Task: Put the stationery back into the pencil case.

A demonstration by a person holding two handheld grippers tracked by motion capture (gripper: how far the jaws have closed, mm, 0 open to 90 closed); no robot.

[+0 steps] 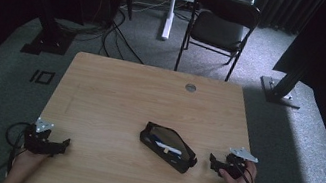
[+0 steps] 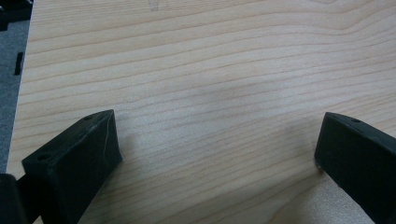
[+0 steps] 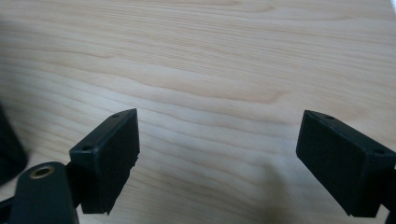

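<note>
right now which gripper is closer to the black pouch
Right. The right gripper sits just off the black pouch, beside its near-right end, jaws open. The left gripper rests near the table's left front edge, well away from it.

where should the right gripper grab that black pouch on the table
Probably the pouch's near right end, where a small tab sticks out toward the right gripper. The pouch lies flat and slanted with its mouth gaping upward, so coming in low from the right, jaws open, suits that thin end better than the wide middle.
</note>
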